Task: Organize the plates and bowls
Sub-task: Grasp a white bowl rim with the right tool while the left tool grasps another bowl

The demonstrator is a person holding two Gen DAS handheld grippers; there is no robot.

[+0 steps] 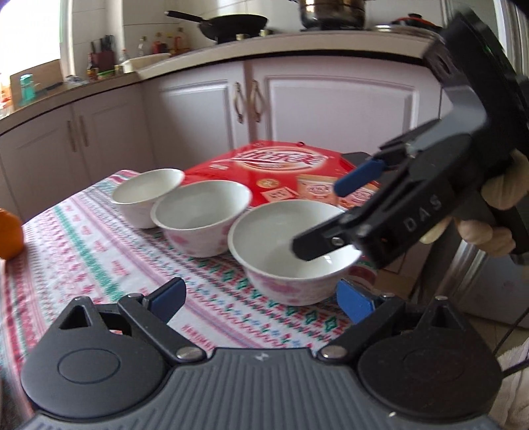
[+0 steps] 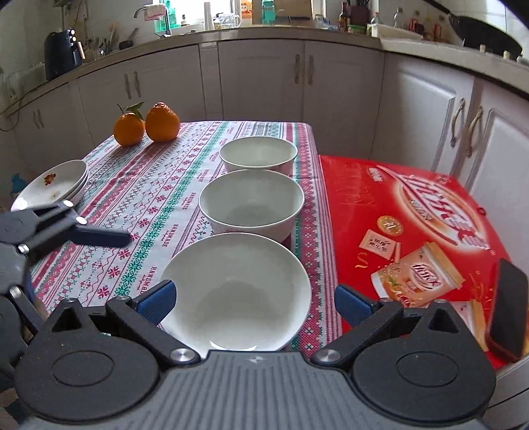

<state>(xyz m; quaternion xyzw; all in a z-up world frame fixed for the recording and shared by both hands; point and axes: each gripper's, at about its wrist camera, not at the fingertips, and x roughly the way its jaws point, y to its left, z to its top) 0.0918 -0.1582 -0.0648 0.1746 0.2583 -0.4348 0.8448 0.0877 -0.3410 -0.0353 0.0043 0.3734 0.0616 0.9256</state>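
Three bowls (image 2: pixel 252 201) line the bench's (image 2: pixel 139 198) right edge. Right tool (image 2: pixel 253 302) and left tool (image 1: pixel 261 297) both gape, unloaded.

phone (image 2: pixel 507 307) cut off at right, counter bottles (image 2: pixel 416 23) blurred

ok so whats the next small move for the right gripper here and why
Probably ease the right gripper down and close on the nearest bowl. Its jaws are open and empty, astride that bowl's rim, and three bowls sit unstacked in a row while the plates are already stacked.
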